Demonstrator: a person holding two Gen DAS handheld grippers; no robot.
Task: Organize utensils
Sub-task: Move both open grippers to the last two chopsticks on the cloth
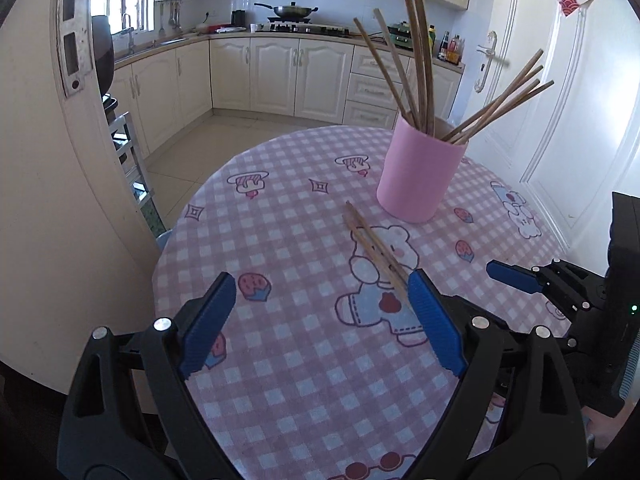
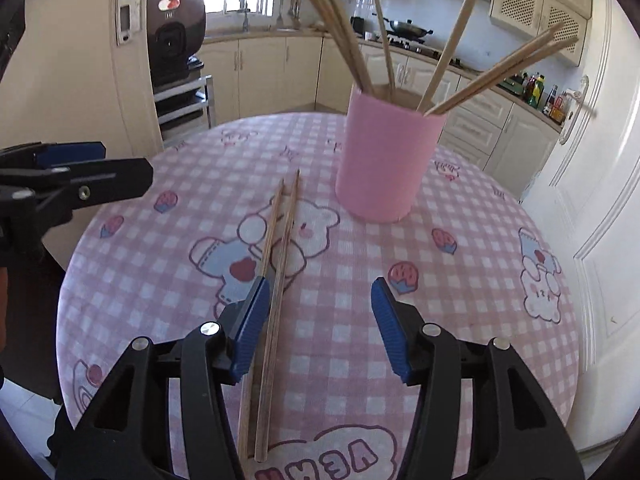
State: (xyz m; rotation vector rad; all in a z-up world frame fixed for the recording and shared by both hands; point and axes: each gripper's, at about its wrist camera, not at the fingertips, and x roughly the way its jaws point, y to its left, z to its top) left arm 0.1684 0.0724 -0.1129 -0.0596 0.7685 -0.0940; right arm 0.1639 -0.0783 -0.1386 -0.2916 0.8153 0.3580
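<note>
A pink cup stands on the round table and holds several wooden chopsticks; it also shows in the right wrist view. Two loose chopsticks lie flat on the pink checked tablecloth, in front of the cup; they also show in the left wrist view. My right gripper is open just above them, its left pad beside them. My left gripper is open and empty, with its right pad over their near end. The left gripper also appears at the left edge of the right wrist view.
The table edge drops to a tiled floor on the left. A white door stands close on the right. Kitchen cabinets and a stove with a wok are behind. A dark appliance sits on a metal rack.
</note>
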